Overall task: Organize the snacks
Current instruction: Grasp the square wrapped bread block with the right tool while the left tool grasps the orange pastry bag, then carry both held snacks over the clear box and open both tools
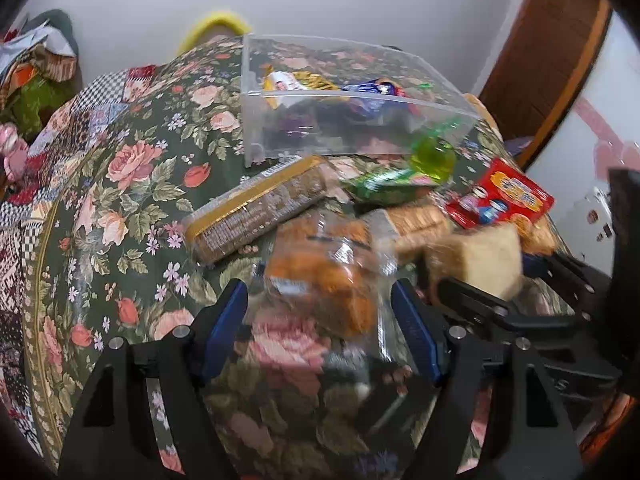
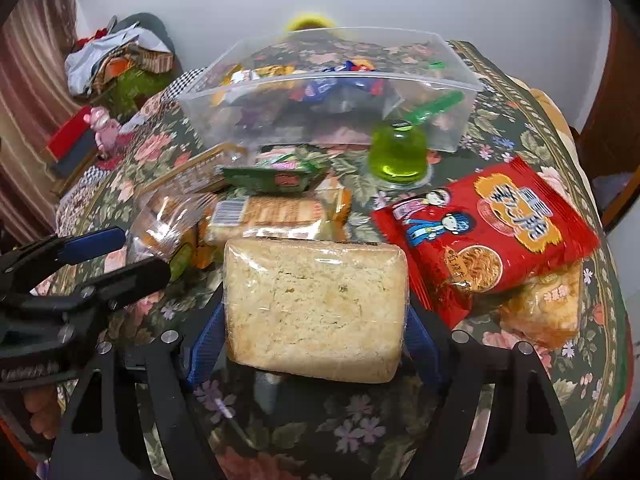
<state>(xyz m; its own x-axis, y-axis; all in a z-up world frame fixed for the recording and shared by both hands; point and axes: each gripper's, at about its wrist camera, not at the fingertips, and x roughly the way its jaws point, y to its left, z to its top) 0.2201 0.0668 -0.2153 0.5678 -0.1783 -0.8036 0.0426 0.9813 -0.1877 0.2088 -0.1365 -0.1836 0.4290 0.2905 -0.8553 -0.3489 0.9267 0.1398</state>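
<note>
Looks like a home, prob. a living/dining room: floral tablecloth (image 2: 520, 92) on the table, wooden door frame (image 1: 552, 52), striped curtain (image 2: 32, 92), pile of clothes (image 2: 120, 52) by plain white wall, pink toy figure (image 2: 105, 128).

We see a dark green cloth (image 2: 520, 92) with pink roses and pale leaves covering the surface. Between our right tool's blue pads (image 2: 204, 344) sits a pale beige block (image 2: 316, 308) in clear wrap. Right of it lies a red packet (image 2: 492, 232) with yellow lettering. Ahead: a bright green jelly cup (image 2: 398, 156) and a clear bin (image 2: 432, 128). Our left tool (image 1: 320, 320) is black with blue pads, over an orange snack bag (image 1: 320, 276).
</note>
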